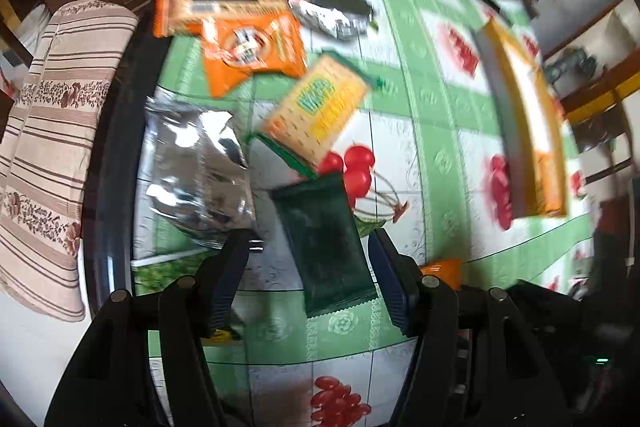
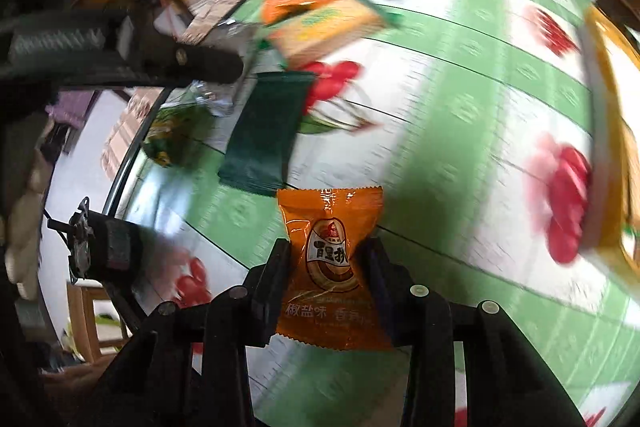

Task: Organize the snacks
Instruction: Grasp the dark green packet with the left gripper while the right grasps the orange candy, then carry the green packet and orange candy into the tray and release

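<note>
Being pinched in the right tongs (image 2: 329, 259), an orange snack packet (image 2: 330, 267) is being carried above the desk (image 2: 460, 131); the left tongs (image 1: 306, 267), spread, are being poised around a dark green packet (image 1: 324, 243) just beside. Placement in the yellow tray (image 2: 608, 131) is probably being called for next.

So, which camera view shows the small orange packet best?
The right wrist view: the small orange packet fills the centre, sharp, held between the right gripper fingers. The left wrist view shows only an orange corner behind the left gripper.
</note>
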